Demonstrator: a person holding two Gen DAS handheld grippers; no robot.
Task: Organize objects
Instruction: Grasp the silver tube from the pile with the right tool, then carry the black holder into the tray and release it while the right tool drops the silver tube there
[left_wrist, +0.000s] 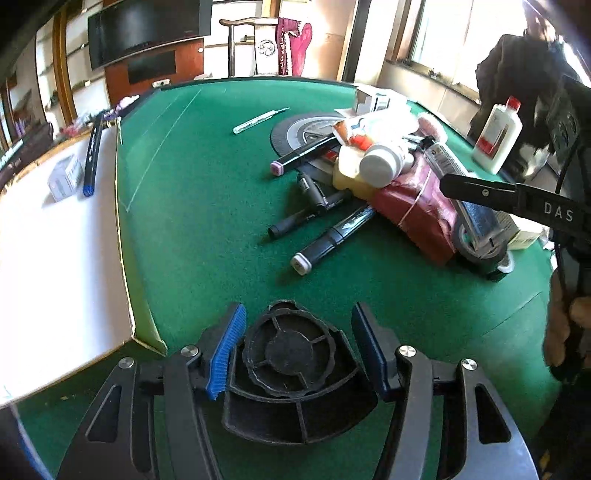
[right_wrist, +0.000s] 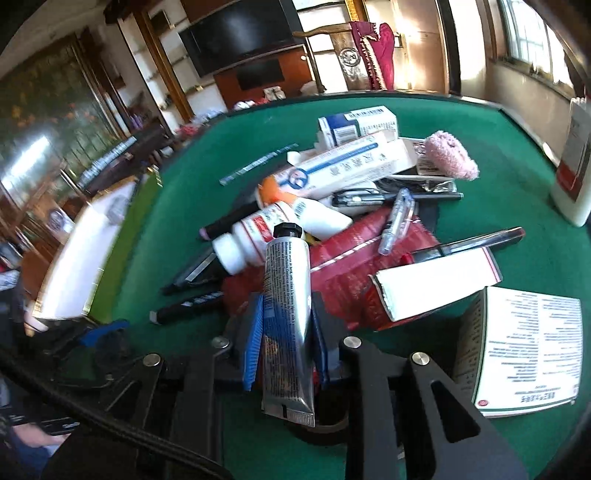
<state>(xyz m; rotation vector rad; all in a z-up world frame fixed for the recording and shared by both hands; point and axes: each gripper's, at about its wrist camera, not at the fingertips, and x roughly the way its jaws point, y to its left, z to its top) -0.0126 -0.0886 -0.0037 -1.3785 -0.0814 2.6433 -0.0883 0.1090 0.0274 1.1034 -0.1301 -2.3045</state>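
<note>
A pile of objects lies on the green felt table (left_wrist: 207, 206): black markers (left_wrist: 325, 242), a white bottle (left_wrist: 384, 162), a red pouch (left_wrist: 417, 210), boxes and pens. My left gripper (left_wrist: 297, 343) stands around a black plastic fan-shaped piece (left_wrist: 291, 369); its blue pads flank it with small gaps, so the grip is unclear. My right gripper (right_wrist: 286, 328) is shut on a silver tube with a black cap (right_wrist: 288, 302), held over the red pouch (right_wrist: 354, 266). The right gripper's finger (left_wrist: 517, 199) also shows in the left wrist view.
A white shallow box (left_wrist: 55, 251) holds a blue-tipped pen (left_wrist: 92, 155) and a small box at the table's left. A white bottle with a red cap (left_wrist: 498, 133) stands at the far right. A white leaflet (right_wrist: 528, 350) lies near the right gripper.
</note>
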